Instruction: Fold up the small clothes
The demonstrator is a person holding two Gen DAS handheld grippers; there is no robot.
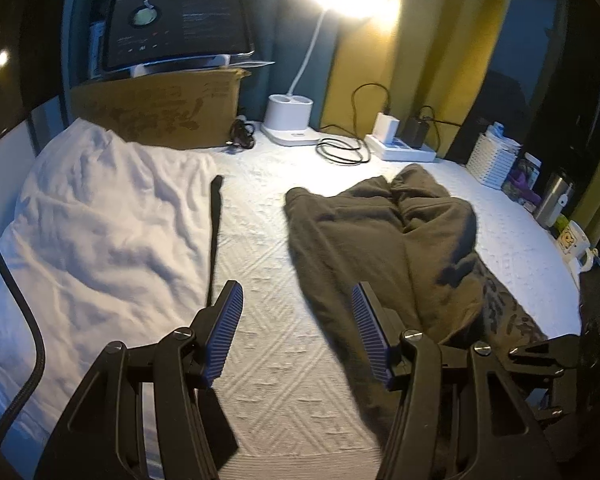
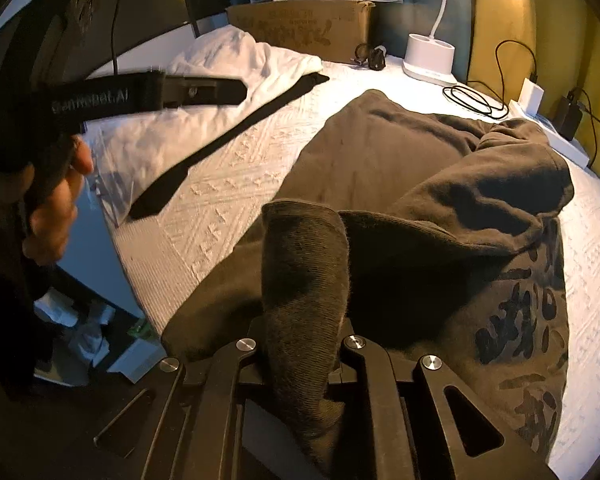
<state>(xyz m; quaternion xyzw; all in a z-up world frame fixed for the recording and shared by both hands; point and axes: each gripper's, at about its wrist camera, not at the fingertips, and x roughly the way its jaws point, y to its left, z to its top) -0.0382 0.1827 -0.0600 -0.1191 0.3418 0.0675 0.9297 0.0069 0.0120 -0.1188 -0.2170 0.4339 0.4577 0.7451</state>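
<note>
Olive-brown sweatpants (image 1: 384, 236) of soft fleece lie crumpled on the right half of a white quilted counter (image 1: 260, 280), their near end showing a dark camouflage print (image 2: 528, 328). In the right wrist view a fold of this cloth stands up between the fingers of the right claw (image 2: 304, 344), which is closed on it, the fabric bunched and hiding the pads. The left claw (image 1: 298, 336) hangs above the bare quilted strip just left of the sweatpants, its blue ribbed pads (image 1: 226, 332) spread wide with nothing between them. A hand (image 2: 54, 208) grips its handle at the left edge of the right wrist view. A rumpled white garment (image 1: 100, 232) covers the left side of the counter, with a long flat black strap (image 1: 216, 240) along its right edge. At the far side stand a brown cardboard box (image 1: 160, 108), a white lamp base (image 1: 290, 120) under a glaring lamp head, coiled black cables (image 1: 340, 148) and a white power strip (image 1: 400, 148).
</note>
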